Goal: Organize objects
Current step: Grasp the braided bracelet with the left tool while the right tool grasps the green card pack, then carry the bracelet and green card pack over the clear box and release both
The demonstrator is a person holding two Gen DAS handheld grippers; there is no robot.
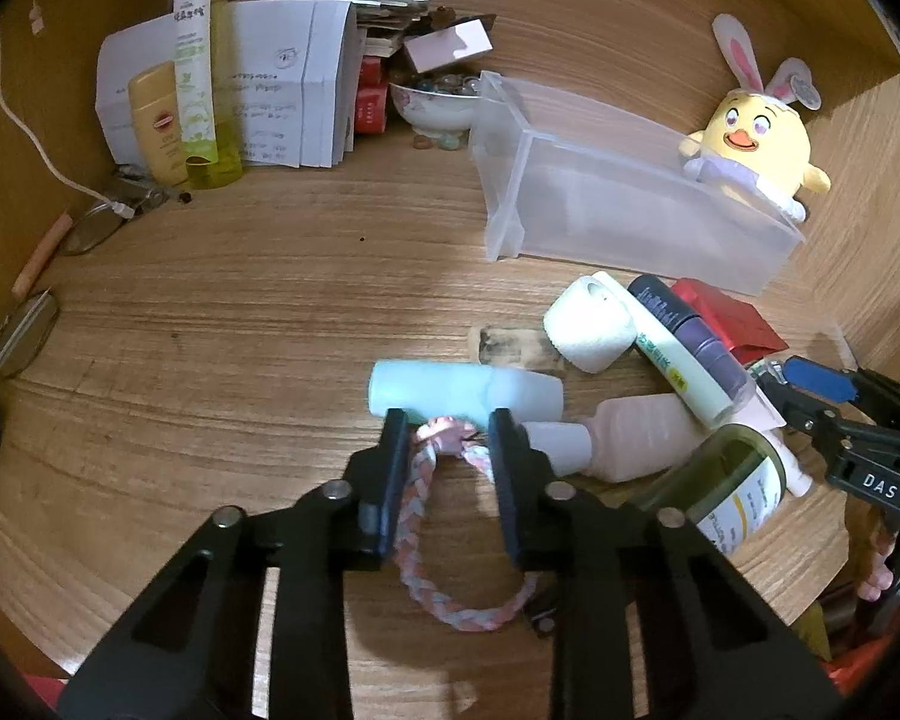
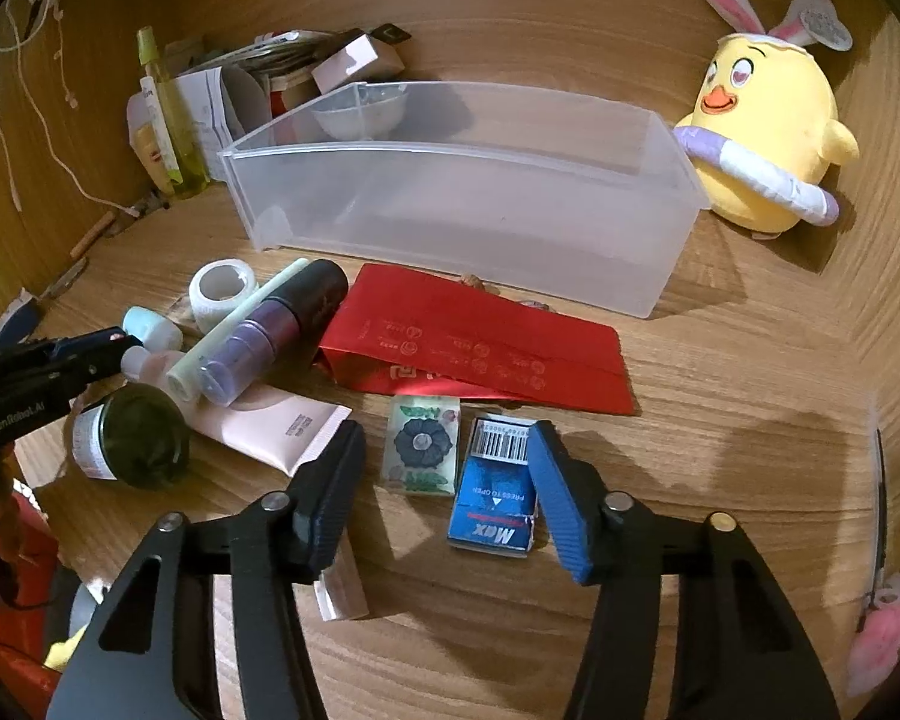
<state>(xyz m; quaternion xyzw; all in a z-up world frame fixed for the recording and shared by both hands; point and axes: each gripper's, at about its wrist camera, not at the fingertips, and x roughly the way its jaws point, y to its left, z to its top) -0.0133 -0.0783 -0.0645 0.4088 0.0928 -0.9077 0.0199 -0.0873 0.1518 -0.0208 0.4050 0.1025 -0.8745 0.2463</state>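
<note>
Straddling a braided pink cord (image 1: 432, 546) on the table (image 1: 240, 360), the left gripper (image 1: 450, 426) holds its fingers moderately apart with nothing gripped. A pale blue bottle (image 1: 444, 393) lies just ahead, its long axis crosswise to them. The right gripper (image 2: 444, 450) is spread wide over a blue staple box (image 2: 495, 504), the nearer tool to the empty clear bin (image 2: 468, 192) straight beyond.

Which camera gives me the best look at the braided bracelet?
The left wrist view: the braided bracelet lies on the desk between the open fingers of the left tool, its loop mostly visible. The right wrist view does not show it.
</note>
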